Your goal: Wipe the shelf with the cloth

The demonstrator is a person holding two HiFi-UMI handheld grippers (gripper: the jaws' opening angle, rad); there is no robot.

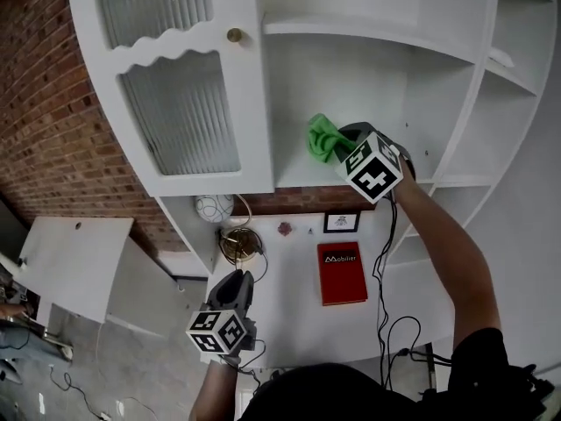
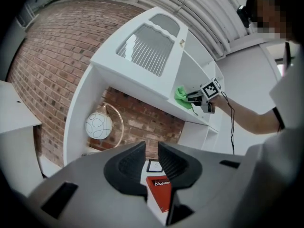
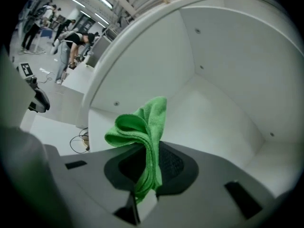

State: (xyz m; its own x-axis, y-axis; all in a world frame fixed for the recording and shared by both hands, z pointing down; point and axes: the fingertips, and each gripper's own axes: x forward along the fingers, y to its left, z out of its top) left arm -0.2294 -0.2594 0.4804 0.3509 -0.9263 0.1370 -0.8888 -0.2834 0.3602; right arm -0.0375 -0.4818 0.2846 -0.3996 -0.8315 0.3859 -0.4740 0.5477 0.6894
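Note:
A green cloth [image 1: 323, 139] hangs bunched from my right gripper [image 1: 342, 147], which is shut on it inside a white shelf compartment [image 1: 294, 172]. In the right gripper view the cloth [image 3: 142, 127] sticks up between the jaws of the gripper [image 3: 149, 165], above the shelf floor [image 3: 209, 113]; whether it touches the shelf I cannot tell. My left gripper [image 1: 238, 281] is held low over the white counter, away from the shelf. Its jaws [image 2: 152, 158] are nearly together with only a thin slit and nothing in them. From there the cloth [image 2: 182, 97] shows far off.
A glass-paned cabinet door [image 1: 175, 103] with a brass knob [image 1: 234, 35] stands left of the compartment. Below are a globe lamp [image 1: 215, 209], a small picture frame [image 1: 341, 222] and a red book [image 1: 342, 273]. Cables [image 1: 386, 323] hang near my right arm. A brick wall [image 1: 44, 121] backs the unit.

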